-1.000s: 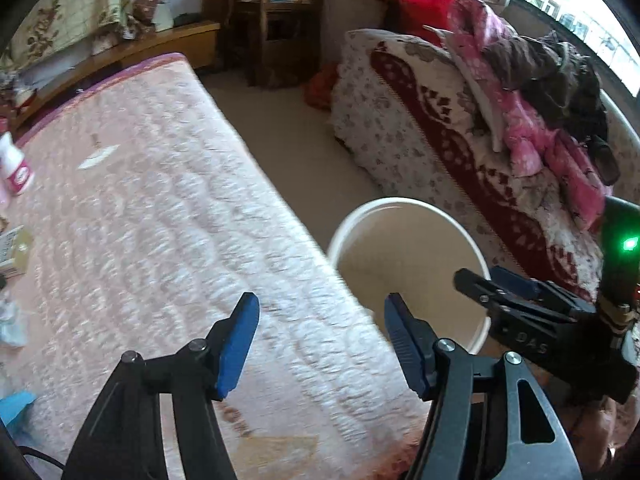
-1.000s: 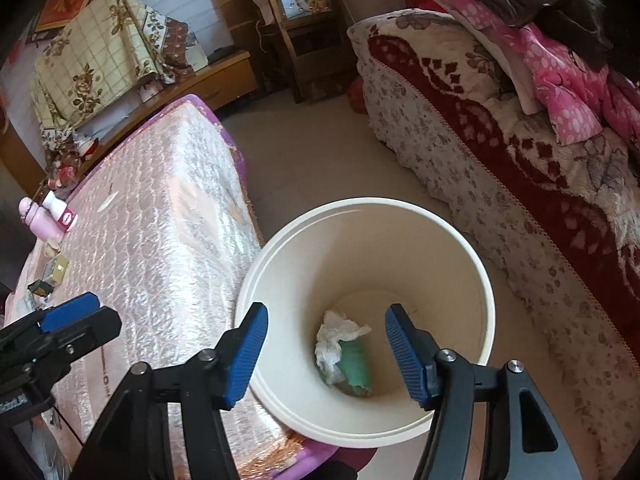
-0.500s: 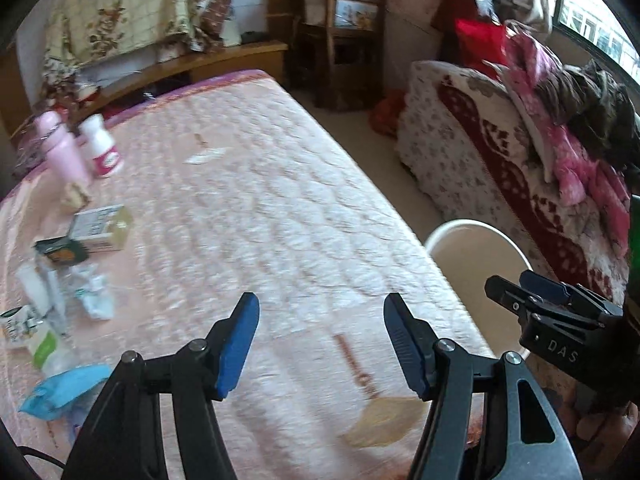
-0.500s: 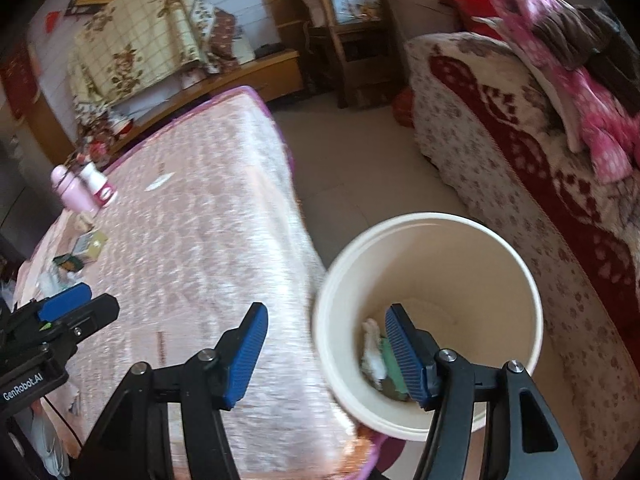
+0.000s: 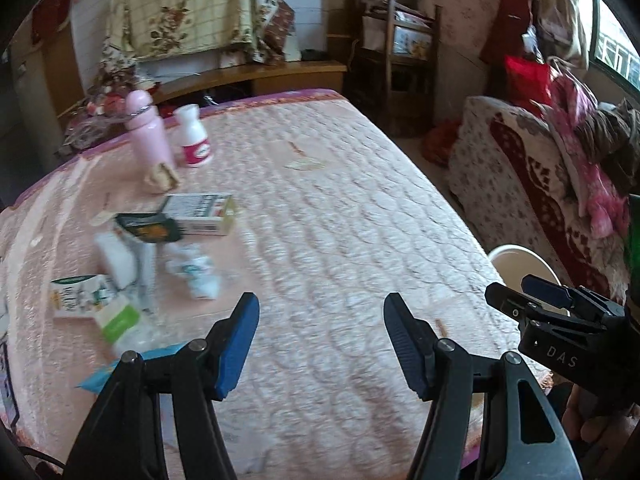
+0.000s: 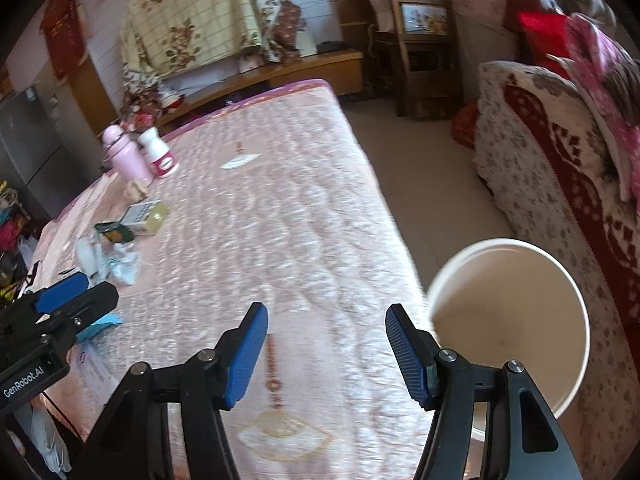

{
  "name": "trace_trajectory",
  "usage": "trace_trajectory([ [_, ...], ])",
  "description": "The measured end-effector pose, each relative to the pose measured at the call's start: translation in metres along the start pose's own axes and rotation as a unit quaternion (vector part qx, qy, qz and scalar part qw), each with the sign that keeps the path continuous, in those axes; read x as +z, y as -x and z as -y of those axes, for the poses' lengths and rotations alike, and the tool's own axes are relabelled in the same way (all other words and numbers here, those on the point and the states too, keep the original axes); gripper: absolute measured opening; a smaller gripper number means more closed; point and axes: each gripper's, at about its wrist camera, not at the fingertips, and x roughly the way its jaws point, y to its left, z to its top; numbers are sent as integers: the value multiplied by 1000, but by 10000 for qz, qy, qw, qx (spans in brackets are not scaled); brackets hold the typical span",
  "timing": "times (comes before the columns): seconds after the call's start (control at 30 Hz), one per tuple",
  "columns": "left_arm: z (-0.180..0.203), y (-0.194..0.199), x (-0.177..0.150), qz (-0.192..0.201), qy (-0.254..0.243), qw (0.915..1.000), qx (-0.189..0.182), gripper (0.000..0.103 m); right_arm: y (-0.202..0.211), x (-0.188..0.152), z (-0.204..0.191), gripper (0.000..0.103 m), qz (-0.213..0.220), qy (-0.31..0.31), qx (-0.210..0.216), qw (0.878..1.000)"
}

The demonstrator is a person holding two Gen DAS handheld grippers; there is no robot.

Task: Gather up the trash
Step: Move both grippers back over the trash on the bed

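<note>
Pink quilted bedding covers the mattress (image 5: pixel 340 220) that fills most of both views, with a second bed under a red-and-white cover (image 6: pixel 560 168) across the floor; my left gripper (image 5: pixel 320 336) hangs above the near part of the mattress with its blue pads spread wide and nothing between them; my right gripper (image 6: pixel 324 344) is likewise wide apart and empty, over the mattress edge; the trash (image 5: pixel 192 268), a blurred scatter of crumpled wrappers and small cartons, lies on the mattress ahead and left of my left gripper; a pink bottle (image 5: pixel 148 136) and a white jar (image 5: pixel 194 136) stand upright beyond it; the cream bucket (image 6: pixel 568 320) sits on the floor just beside the mattress, right of my right gripper.
</note>
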Motion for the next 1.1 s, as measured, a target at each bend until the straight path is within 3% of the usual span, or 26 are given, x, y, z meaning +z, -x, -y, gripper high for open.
trace_trajectory([
  [0.47,-88,36,-10,223,595,9971,421,65,-9,9,-89,65,-33,560,500,9972],
  [0.8,-167,47,-22,203,1169,9894,840,65,-16,12,-135,65,-80,883,714,9935],
  [1.1,-215,40,-41,76,1536,9813,1156,65,-27,9,-162,65,-179,1083,839,9904],
])
